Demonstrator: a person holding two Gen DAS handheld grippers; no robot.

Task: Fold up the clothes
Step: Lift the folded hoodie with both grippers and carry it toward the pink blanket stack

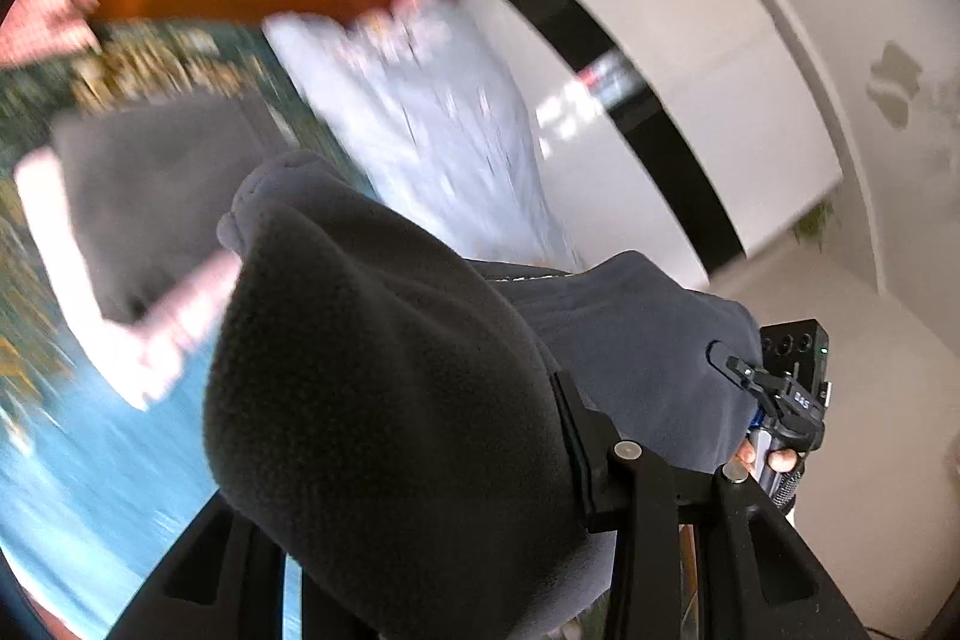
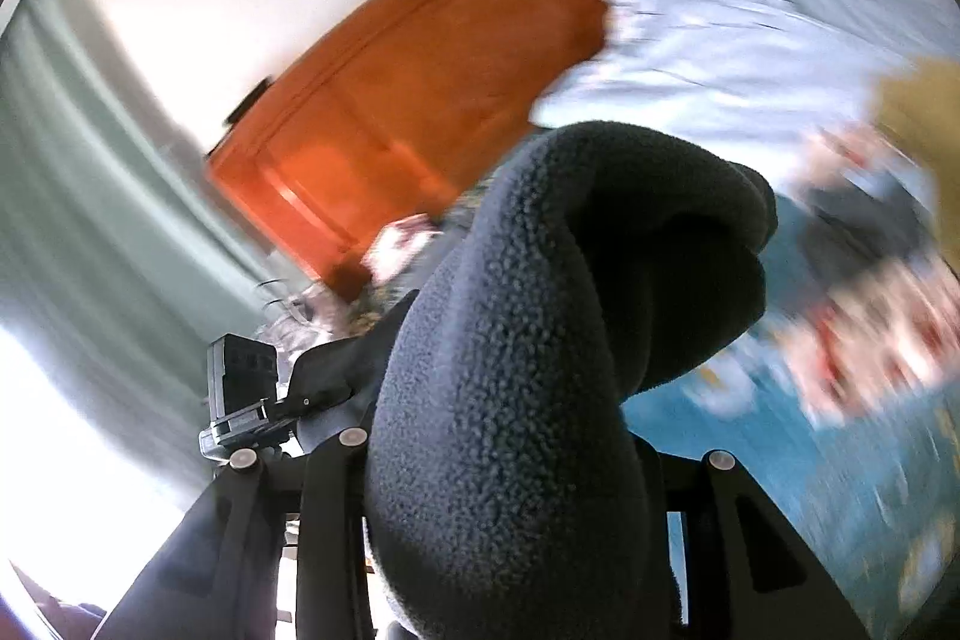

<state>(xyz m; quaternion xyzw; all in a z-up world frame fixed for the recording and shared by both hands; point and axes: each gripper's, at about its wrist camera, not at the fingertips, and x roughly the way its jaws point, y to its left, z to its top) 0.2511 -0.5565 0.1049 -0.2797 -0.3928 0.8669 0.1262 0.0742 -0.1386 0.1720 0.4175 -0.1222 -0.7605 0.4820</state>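
grey fleece garment (image 1: 384, 388) drapes over both raised, tilted grippers; jaws hidden, grip unclear.

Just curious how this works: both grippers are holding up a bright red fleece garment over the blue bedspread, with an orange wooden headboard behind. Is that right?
Not quite: the fleece garment is dark grey, not red, as the right wrist view shows. The rest holds: blue bedspread and orange headboard.

A bunched dark fleece garment (image 1: 384, 388) filled the space ahead of both grippers, hiding their fingers. Beyond it, a folded grey garment (image 1: 150, 196) and a pale blue pile (image 1: 432, 112) occupied the blue bedspread (image 1: 90, 460), which lay bare nearer the camera. An orange headboard (image 2: 384, 100) closed off the far side.
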